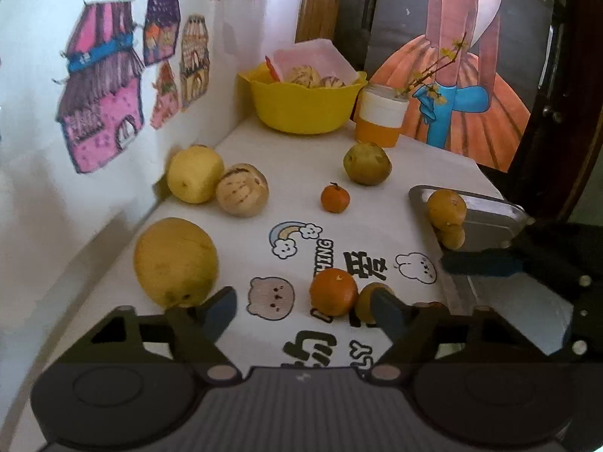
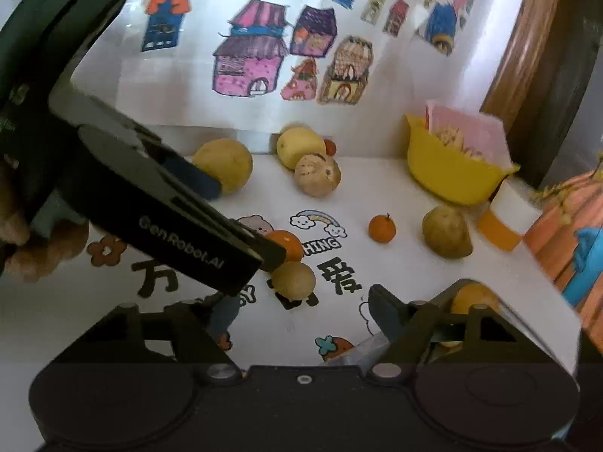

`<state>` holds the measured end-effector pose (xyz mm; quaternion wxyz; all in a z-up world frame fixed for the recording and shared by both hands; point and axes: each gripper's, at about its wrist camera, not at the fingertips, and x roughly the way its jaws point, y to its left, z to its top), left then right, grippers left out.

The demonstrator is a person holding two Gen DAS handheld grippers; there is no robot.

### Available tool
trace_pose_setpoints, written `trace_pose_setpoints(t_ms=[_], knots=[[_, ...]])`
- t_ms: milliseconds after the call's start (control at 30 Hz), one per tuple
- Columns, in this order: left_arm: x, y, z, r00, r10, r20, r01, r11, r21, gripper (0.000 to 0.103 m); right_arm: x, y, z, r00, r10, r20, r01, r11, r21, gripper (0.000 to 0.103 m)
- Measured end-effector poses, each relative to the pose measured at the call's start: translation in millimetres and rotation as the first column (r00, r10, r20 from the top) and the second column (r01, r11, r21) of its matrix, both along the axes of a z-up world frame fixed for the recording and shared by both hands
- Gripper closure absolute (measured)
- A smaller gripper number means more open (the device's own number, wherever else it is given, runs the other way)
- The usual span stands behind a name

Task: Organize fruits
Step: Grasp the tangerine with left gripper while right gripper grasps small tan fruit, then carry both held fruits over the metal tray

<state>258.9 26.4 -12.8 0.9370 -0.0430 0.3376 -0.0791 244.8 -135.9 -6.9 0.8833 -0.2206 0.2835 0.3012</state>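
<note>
The left gripper [image 1: 301,309] hovers low over the table [image 1: 241,342], jaws spread wide and holding nothing. Between its fingertips lies an orange [image 1: 333,292] with a small yellow-brown fruit [image 1: 367,301] touching it on the right; that fruit sits against the right fingertip. A large yellow melon [image 1: 175,261] lies just beside the left fingertip.

The right gripper [image 2: 301,314] is also low over the table, jaws spread and empty. Its right finger is at the near edge of a grey metal tray [image 1: 490,211] at the right side of the table. The tray holds two yellow-brown fruits [image 1: 446,207], touching each other at its near left corner.

Mid-table, a small tangerine [image 1: 335,197] lies alone. Beyond it sits a dull green-yellow fruit [image 1: 366,163]. At the left, against the wall, a yellow pear-like fruit [image 1: 195,173] touches a pale striped fruit [image 1: 242,189].

At the far end stands a yellow bowl [image 1: 301,109] containing a pink box [image 1: 320,56] and more striped fruit. Just right of it stands an orange-and-white jar [image 1: 380,118] holding a twig.
</note>
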Motion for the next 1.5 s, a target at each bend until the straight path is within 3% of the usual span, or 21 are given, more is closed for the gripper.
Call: trace_pose_setpoints(t_ms=[133, 267, 467, 600, 767, 900, 1233, 1500], knots=[[8.0, 0.3, -1.8, 1.000, -0.004, -0.003, 0.004, 1.000, -0.019, 0.038, 12.0, 0.7, -3.5, 0.999, -0.008, -0.047, 0.009, 1.000, 0.026, 0.044], [17.0, 1.4, -3.5, 0.999, -0.017, -0.028, 0.015, 0.998, -0.056, 0.046, 19.8, 2.4, -6.6, 0.998, -0.010, -0.057, 0.012, 0.999, 0.035, 0.049], [23.1, 0.8, -8.4, 0.998, -0.036, -0.054, 0.030, 0.994, -0.101, 0.046, 30.7, 3.1, -11.2, 0.995, -0.017, -0.094, 0.022, 0.998, 0.056, 0.061], [23.6, -1.4, -8.5, 0.998, -0.039, -0.054, 0.033, 0.995, -0.094, 0.047, 31.2, 0.5, -11.4, 0.993, -0.010, -0.115, 0.019, 0.997, 0.074, 0.069], [24.0, -5.4, -7.7, 0.997, -0.049, -0.059, 0.044, 0.996, -0.075, 0.056, 28.1, -5.2, -11.5, 0.990, -0.027, -0.138, 0.040, 0.995, 0.093, 0.069], [24.7, -6.2, -7.4, 0.996, -0.047, -0.070, 0.041, 0.995, -0.090, 0.069, 25.8, -8.6, -12.2, 0.990, -0.032, -0.139, 0.046, 0.994, 0.100, 0.071], [10.9, -12.2, 6.8, 0.997, -0.002, -0.076, -0.003, 0.998, -0.063, 0.070, 7.6, -29.5, 1.9, 0.993, -0.052, -0.102, 0.067, 0.987, 0.145, 0.071], [-2.9, -38.4, 22.9, 0.999, -0.015, -0.030, 0.012, 0.993, -0.119, 0.070, -25.0, -82.5, 17.2, 0.980, -0.196, -0.045, 0.201, 0.958, 0.205, 0.071]])
